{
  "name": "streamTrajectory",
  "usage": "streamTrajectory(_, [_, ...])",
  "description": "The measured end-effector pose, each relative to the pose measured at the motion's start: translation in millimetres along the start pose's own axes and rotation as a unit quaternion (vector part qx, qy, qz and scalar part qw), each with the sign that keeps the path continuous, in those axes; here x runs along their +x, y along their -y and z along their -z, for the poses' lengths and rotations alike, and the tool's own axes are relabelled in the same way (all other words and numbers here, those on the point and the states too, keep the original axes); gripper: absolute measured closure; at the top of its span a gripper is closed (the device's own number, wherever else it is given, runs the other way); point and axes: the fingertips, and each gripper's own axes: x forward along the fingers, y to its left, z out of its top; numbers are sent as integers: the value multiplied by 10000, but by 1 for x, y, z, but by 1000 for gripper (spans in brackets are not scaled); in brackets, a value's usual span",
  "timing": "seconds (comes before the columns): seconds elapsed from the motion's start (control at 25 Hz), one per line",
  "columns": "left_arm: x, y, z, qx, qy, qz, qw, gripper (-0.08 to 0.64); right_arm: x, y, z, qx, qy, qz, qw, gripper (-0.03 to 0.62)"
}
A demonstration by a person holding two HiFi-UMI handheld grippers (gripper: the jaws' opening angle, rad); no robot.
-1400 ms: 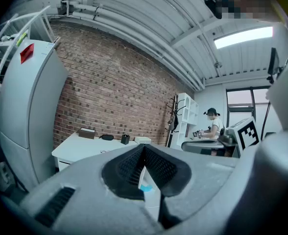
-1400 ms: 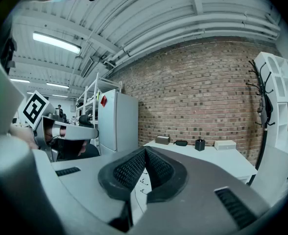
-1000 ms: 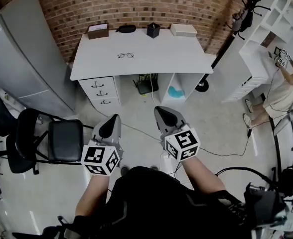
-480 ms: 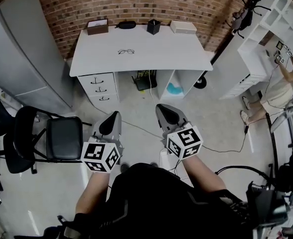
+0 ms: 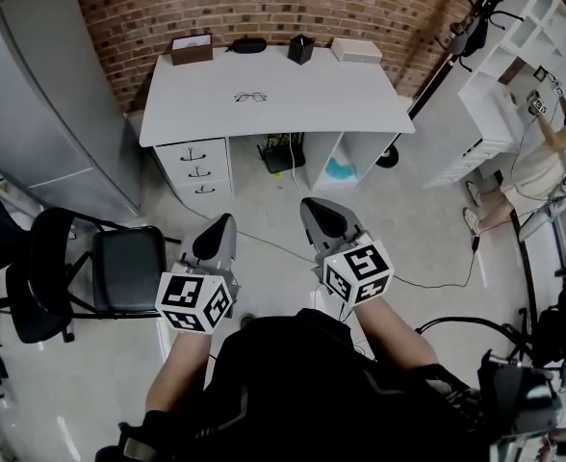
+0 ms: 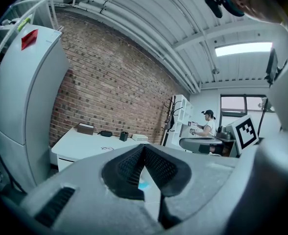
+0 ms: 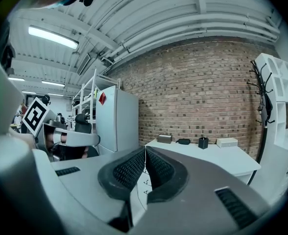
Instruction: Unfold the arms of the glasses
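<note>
Head view: the glasses (image 5: 250,96) lie far off on the worktop (image 5: 302,109); left tongs (image 5: 223,223) and right tongs (image 5: 310,208), both closed and empty, should approach, open, then pinch frame and arm gently.

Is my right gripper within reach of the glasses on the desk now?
Probably not yet: the glasses lie on the desk, well ahead of the right gripper, with floor to cross but nothing blocking.

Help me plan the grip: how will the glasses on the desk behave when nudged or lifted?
The glasses look thin-framed, so probably light and easily bent. On the smooth white desk they would likely slide when nudged. They lie flat, so rolling seems unlikely.
</note>
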Motion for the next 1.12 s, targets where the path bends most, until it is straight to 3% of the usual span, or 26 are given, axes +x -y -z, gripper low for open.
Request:
streamTrajectory(0.56, [1,-38,9,-108,-210,-18,9997,551,34,-8,7,-6,-130,47,9999,583])
streamTrajectory(1.12, [89,-51,-9,50,-265,-185,9995,551,94,69,-10,117,53,-154,9998,583])
